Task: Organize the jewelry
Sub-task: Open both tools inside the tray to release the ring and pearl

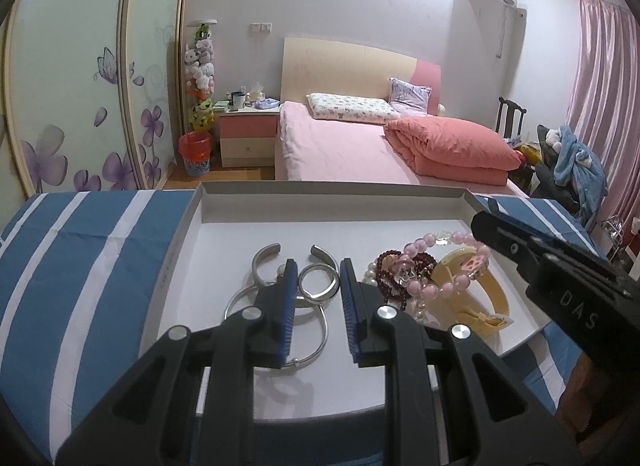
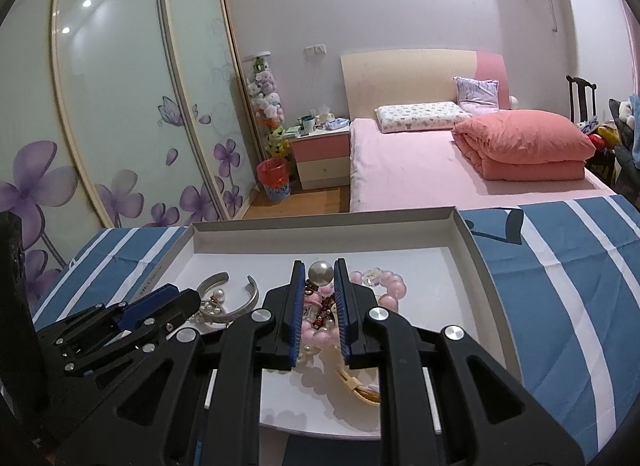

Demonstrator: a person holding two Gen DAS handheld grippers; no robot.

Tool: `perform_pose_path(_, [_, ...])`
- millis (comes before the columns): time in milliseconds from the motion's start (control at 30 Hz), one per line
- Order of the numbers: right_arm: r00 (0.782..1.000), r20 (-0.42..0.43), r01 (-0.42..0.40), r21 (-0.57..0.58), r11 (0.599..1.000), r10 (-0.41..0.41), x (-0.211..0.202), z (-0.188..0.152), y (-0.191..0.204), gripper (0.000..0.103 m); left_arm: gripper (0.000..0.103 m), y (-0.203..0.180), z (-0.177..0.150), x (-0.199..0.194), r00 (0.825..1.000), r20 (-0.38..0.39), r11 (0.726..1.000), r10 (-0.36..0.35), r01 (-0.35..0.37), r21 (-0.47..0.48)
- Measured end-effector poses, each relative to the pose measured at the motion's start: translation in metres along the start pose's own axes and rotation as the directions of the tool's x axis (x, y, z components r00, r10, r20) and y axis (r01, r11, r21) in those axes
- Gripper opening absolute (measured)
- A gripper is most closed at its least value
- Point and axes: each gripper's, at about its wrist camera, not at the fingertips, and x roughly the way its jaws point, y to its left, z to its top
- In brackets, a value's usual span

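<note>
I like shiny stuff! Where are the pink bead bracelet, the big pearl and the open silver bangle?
pink bead bracelet [image 1: 460, 240], left wrist view, on a bead along its far arc.
big pearl [image 2: 320, 273], right wrist view, on its round face.
open silver bangle [image 1: 262, 256], left wrist view, on its left arm.

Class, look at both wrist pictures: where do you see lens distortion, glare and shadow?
Left wrist view: the wardrobe doors bow outward, dark corners ring the frame, and ceiling light blows out the top of the wall. Right wrist view: two bright lamp reflections sit on the wardrobe door, and a soft shadow of jewelry falls on the white tray.
</note>
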Motion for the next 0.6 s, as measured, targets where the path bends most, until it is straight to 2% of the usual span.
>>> perform_pose_path(367, [1.000,-0.015,0.006,0.017,1.000,-0.005,0.0089,-0.0037,-0.0050,0.016,0.023,0.0001,0.0009,0.0050,1.000,-0.018,1.000,-0.005,0.005,-0.012])
perform_pose_path(433, [1.000,-0.019,0.008,0.018,1.000,-0.008,0.0104,-0.0043,-0.0051,0.017,0.031,0.0008,0.0006,0.0051,1.000,-0.021,1.000,-0.004,0.004,-0.015])
perform_pose_path(467, [1.000,-0.021,0.009,0.019,1.000,-0.009,0.0110,-0.0046,-0.0057,0.018,0.037,0.0012,0.0005,0.0054,1.000,-0.022,1.000,-0.001,0.000,-0.017])
perform_pose_path(567, [1.000,-0.019,0.014,0.024,1.000,-0.014,0.0109,-0.0057,-0.0071,0.029,0.038,0.0019,0.0004,0.0064,1.000,-0.028,1.000,-0.001,0.001,-0.022])
perform_pose_path(600, [1.000,-0.016,0.015,0.025,1.000,-0.015,0.0109,-0.0061,-0.0085,0.030,0.038,0.0021,0.0004,0.0069,1.000,-0.030,1.000,-0.001,0.001,-0.022])
